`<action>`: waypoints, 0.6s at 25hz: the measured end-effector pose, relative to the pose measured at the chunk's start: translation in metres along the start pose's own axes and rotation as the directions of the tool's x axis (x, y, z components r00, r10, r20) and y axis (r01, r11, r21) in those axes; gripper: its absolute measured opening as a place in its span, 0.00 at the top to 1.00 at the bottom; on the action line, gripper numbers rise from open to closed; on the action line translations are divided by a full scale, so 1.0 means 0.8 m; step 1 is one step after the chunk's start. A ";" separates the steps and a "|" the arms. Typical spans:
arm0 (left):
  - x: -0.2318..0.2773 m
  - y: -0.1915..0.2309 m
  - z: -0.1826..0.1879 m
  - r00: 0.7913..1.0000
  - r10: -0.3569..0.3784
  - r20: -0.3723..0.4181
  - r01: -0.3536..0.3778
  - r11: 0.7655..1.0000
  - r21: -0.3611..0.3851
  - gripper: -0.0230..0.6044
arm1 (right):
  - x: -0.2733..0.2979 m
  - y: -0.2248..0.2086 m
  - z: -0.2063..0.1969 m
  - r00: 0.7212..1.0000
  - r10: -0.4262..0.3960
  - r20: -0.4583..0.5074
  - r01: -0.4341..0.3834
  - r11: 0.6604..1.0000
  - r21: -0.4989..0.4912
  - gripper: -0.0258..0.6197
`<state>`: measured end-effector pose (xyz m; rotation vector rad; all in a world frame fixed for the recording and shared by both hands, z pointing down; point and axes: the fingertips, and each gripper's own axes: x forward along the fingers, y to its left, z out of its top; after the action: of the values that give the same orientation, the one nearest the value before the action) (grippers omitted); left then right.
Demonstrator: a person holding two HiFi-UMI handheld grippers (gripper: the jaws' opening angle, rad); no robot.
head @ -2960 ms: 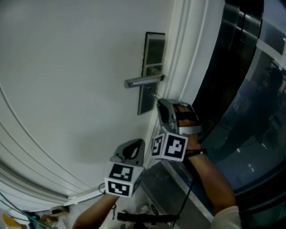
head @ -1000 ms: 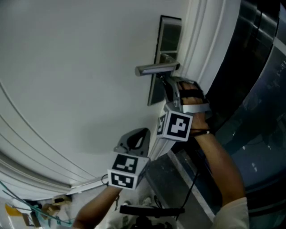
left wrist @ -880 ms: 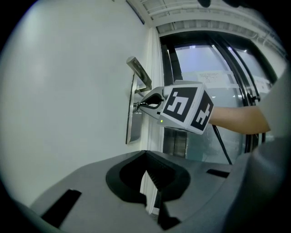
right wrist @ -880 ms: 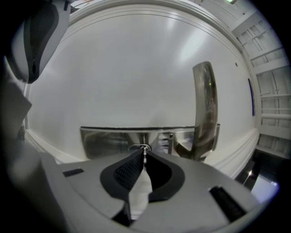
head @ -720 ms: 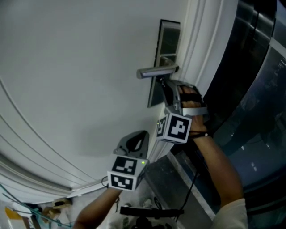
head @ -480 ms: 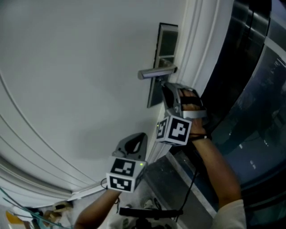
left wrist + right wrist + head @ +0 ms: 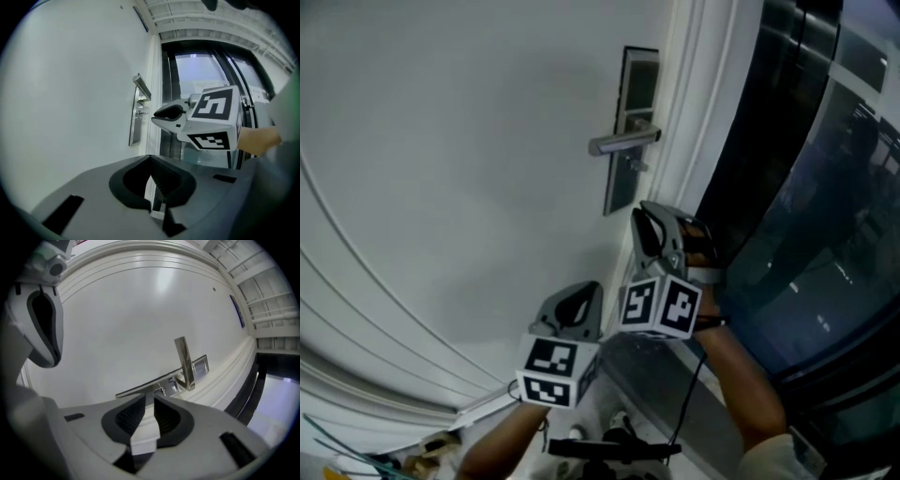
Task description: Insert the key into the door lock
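Note:
The white door carries a steel lock plate (image 7: 630, 112) (image 7: 133, 126) (image 7: 199, 365) with a lever handle (image 7: 623, 142) (image 7: 142, 87) (image 7: 185, 362). Just below the handle, a small key (image 7: 636, 166) (image 7: 139, 112) (image 7: 162, 391) sticks out of the plate with nothing holding it. My right gripper (image 7: 638, 215) (image 7: 161, 113) (image 7: 149, 399) hangs below the plate, clear of the door, its jaws a narrow gap apart and empty. Lower left and also apart from the door, my left gripper (image 7: 584, 292) (image 7: 151, 164) (image 7: 44, 329) is shut and holds nothing.
Stepped white door-frame moulding (image 7: 694, 112) runs right of the lock plate, and dark glass panels (image 7: 787, 187) lie beyond it. A black object (image 7: 609, 448) and clutter lie on the floor at the bottom. The person's forearm (image 7: 731, 375) trails behind the right gripper.
My right gripper was up against the lock plate under the handle; it has drawn back down and away, leaving the key in the lock. The left gripper has barely moved.

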<state>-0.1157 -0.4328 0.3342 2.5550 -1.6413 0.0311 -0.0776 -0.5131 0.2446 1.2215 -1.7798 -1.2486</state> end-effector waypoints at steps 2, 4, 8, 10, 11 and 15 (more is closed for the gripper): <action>-0.007 -0.004 -0.001 1.000 -0.012 0.000 0.012 1.000 -0.007 0.95 | -0.019 0.012 0.001 1.000 0.020 -0.007 -0.019 0.998 0.053 0.88; -0.013 -0.009 -0.003 1.000 -0.022 0.000 0.022 1.000 -0.011 0.95 | -0.037 0.025 0.000 0.999 0.034 -0.014 -0.032 0.995 0.094 0.88; -0.021 -0.022 -0.007 0.999 -0.032 -0.001 0.032 0.999 -0.014 0.95 | -0.071 0.046 -0.004 0.998 0.068 -0.011 -0.064 0.979 0.195 0.89; -0.025 -0.031 -0.007 0.999 -0.033 0.004 0.033 0.999 -0.015 0.95 | -0.089 0.054 -0.009 0.996 0.084 -0.006 -0.080 0.960 0.269 0.89; -0.027 -0.038 -0.007 0.999 -0.034 0.007 0.034 0.999 -0.014 0.96 | -0.098 0.057 -0.012 0.996 0.092 -0.003 -0.087 0.947 0.310 0.89; -0.034 -0.067 -0.010 0.999 -0.037 0.003 0.037 0.999 -0.003 0.95 | -0.136 0.069 -0.025 0.994 0.110 0.011 -0.104 0.892 0.440 0.89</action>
<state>-0.0780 -0.3852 0.3362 2.5835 -1.5941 0.0225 -0.0384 -0.4119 0.3044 1.3436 -2.1632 -0.7897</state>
